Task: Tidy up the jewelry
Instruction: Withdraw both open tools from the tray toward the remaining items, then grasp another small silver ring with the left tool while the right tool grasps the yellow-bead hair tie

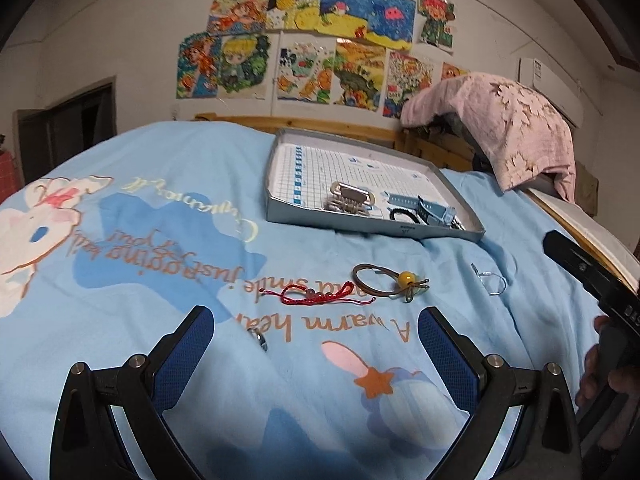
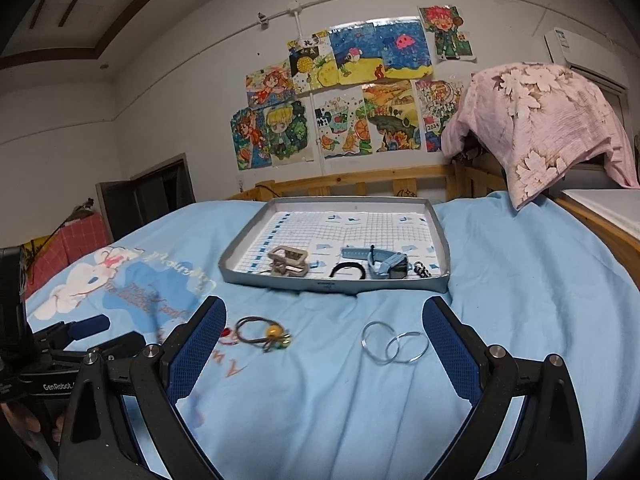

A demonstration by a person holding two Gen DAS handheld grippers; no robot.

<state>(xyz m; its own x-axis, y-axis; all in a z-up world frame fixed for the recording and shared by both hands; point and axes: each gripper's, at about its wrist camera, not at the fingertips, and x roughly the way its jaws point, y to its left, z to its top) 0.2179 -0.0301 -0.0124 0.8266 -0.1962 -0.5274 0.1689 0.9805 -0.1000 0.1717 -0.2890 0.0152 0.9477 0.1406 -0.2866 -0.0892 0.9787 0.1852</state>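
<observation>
A grey tray (image 1: 372, 227) (image 2: 332, 285) lies on the blue bedspread, holding a metal clasp (image 1: 350, 196) (image 2: 289, 261), a blue watch (image 1: 428, 207) (image 2: 384, 262) and a black loop (image 2: 349, 270). In front of it lie a brown cord with a yellow bead (image 1: 394, 280) (image 2: 264, 332), a red string bracelet (image 1: 316, 295), a small ring (image 1: 260, 340) and two silver hoops (image 2: 394, 346) (image 1: 491, 280). My left gripper (image 1: 316, 344) is open above the bedspread, just short of the red bracelet. My right gripper (image 2: 324, 344) is open, the hoops between its fingers' line, nothing held.
A wooden bed rail (image 2: 360, 182) runs behind the tray. A pink floral cloth (image 2: 548, 120) drapes over something at the right. Drawings (image 2: 348, 92) cover the wall. A hand on the right gripper's handle (image 1: 612, 376) shows at the left wrist view's right edge.
</observation>
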